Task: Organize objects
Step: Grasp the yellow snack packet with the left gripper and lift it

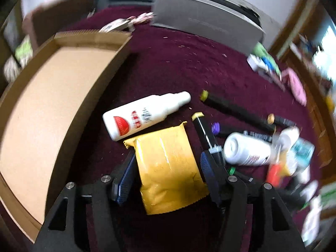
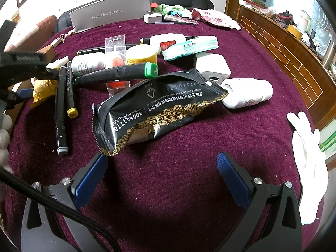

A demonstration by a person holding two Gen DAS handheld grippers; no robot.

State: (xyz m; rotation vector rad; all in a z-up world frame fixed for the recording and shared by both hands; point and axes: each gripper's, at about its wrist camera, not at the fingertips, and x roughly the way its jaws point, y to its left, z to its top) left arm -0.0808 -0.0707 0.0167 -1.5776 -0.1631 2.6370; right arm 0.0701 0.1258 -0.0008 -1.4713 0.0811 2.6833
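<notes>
Yellow packet [image 1: 170,168] | bracketed lengthwise by left gripper [image 1: 166,172], jaws part-spread, ungripped | right gripper [image 2: 161,166] splayed wide (empty) | box [image 1: 52,96] sited left

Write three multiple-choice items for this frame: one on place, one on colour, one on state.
1. The open cardboard tray lies where relative to the yellow foil packet, in the left wrist view?
A left B right C underneath
2. What colour is the cap of the thick black marker behind the black-and-gold foil pouch?
A purple B green C red
3. How is the right claw?
A open, empty B shut on pouch C holding a marker

Key: 1 A, the tray fills the left side; 2 B, its cap is green; 3 A, its blue pads stand apart over bare cloth.
</notes>
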